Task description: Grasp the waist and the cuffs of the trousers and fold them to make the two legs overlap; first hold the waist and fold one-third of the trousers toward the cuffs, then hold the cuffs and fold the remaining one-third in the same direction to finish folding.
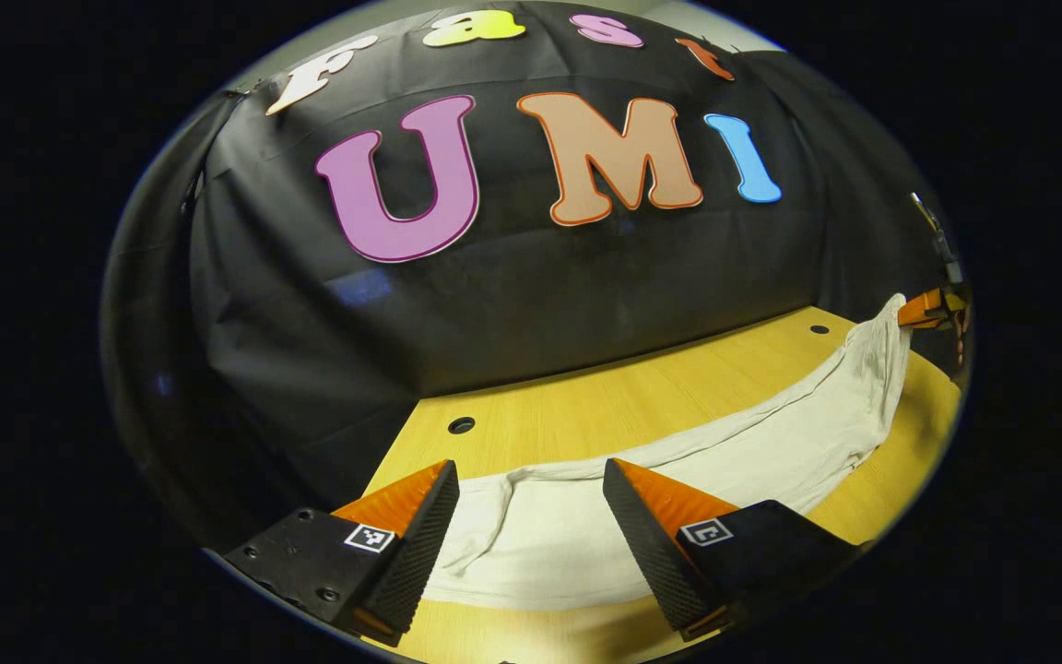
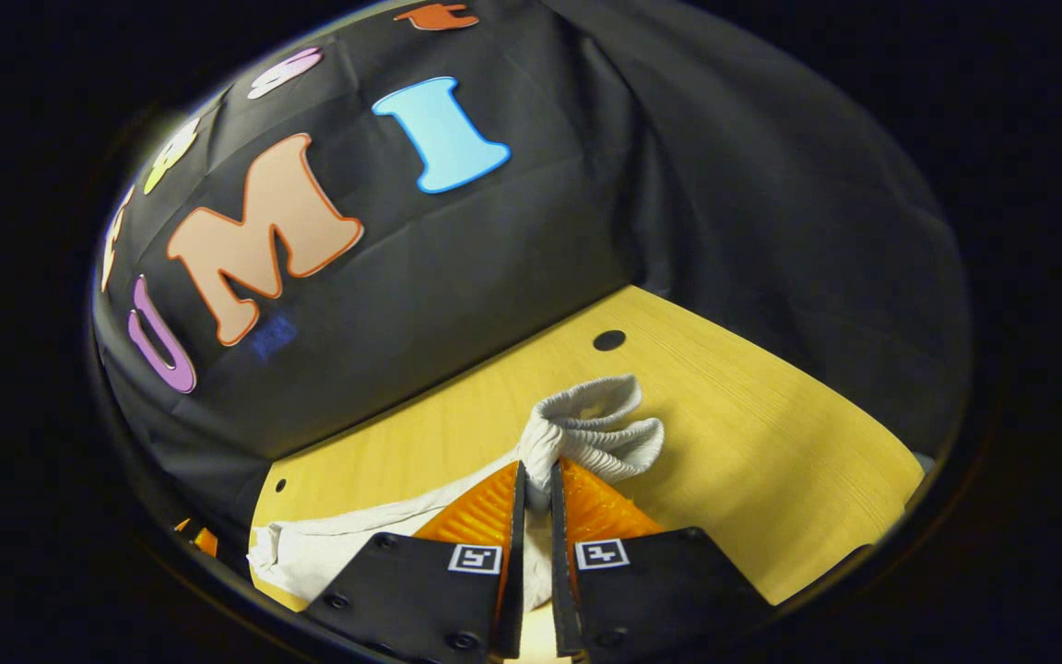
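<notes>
Off-white trousers lie as a long band across the yellow wooden table. My left gripper stands open over their near end, a finger on each side, and the cloth lies flat between them. At the far right of the left gripper view the other gripper lifts the trousers' far end off the table. In the right gripper view my right gripper is shut on a bunched, ribbed end of the trousers, which sticks out past the fingertips. The rest of the cloth trails back to the lower left.
The black cloth wall closes the table's far side in both views. Small round holes sit in the tabletop, one of these holes just beyond the bunched cloth. Bare wood spreads right of the right gripper.
</notes>
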`<control>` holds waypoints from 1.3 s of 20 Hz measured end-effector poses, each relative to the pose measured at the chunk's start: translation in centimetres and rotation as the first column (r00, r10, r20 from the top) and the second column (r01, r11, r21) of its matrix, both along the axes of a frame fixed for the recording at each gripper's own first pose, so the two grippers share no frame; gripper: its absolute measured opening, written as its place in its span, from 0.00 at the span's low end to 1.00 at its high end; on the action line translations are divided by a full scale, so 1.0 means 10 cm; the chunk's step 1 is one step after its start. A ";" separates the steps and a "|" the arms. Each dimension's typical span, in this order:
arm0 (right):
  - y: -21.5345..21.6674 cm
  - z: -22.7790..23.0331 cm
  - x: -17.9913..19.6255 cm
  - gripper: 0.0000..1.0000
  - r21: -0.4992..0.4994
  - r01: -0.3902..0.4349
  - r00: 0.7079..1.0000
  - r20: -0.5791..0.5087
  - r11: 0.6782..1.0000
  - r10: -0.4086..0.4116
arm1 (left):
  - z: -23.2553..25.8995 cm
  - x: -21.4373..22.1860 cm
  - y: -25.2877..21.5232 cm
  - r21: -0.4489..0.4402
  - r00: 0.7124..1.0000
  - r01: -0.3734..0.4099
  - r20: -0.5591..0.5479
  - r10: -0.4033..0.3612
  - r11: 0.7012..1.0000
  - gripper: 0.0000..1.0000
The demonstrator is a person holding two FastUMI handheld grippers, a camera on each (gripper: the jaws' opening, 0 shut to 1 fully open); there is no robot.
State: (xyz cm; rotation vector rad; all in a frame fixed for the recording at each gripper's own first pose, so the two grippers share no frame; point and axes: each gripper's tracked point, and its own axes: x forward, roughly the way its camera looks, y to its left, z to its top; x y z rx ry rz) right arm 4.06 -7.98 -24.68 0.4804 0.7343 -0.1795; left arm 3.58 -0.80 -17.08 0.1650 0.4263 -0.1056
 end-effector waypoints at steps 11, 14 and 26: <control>1.24 0.50 0.29 0.15 0.006 -0.142 0.986 0.090 0.990 0.141 | -0.08 -0.13 0.76 -0.011 0.998 -0.065 -0.010 0.065 0.998 0.96; 1.59 0.53 0.27 0.15 0.017 -0.190 0.978 0.094 0.982 0.188 | -0.11 -0.17 0.94 -0.014 0.996 -0.087 -0.014 0.086 0.996 0.96; 2.78 -0.18 -0.27 0.15 0.008 -0.467 0.882 -0.055 0.884 0.467 | -0.37 -0.48 1.52 -0.015 0.986 -0.152 -0.066 0.150 0.988 0.96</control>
